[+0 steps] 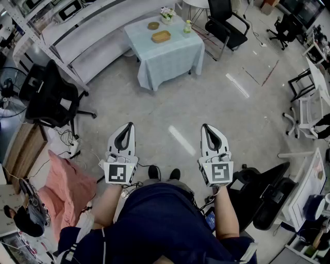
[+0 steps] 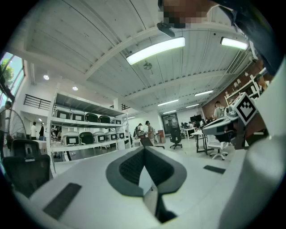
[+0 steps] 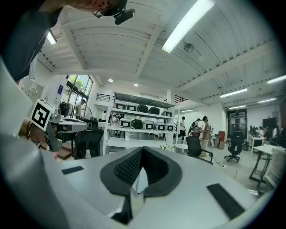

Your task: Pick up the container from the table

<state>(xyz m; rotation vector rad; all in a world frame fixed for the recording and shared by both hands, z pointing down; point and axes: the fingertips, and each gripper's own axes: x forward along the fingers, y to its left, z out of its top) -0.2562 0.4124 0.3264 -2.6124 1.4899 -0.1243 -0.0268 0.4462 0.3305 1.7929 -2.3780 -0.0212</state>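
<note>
Far left: black office chair (image 1: 51, 98) on the shiny grey floor (image 1: 170, 111). Below it, a crumpled pink cloth (image 1: 67, 188).

Next along: left claw (image 1: 128, 126), white with dark pads and a black-and-white marker cube at the back. Sticks out over the floor and looks across the room. Shut all the way, tips pressed together. Holds nothing.

Down low between the two claws: dark blue clothes (image 1: 154, 216) of the person, with a bare arm going to each claw.

Higher up, near the middle: square table with a pale blue-green cloth (image 1: 170, 62). Stands well apart from both claws. On top, near the middle of the cloth, sits the flat tan oval container (image 1: 161, 36), touched by nothing. Just behind it, a bit to the left, a small round brown bowl (image 1: 153, 25). At the back of the table, a little pot of flowers (image 1: 166, 14). Near the right edge, a small greenish bottle (image 1: 187, 27).

Then right claw (image 1: 204, 126), same look as the other, side by side with it but apart. Shut too, pads against each other, nothing in between.

Right of the table: second black office chair (image 1: 226, 25). Far right: white chair frame (image 1: 304, 111).
</note>
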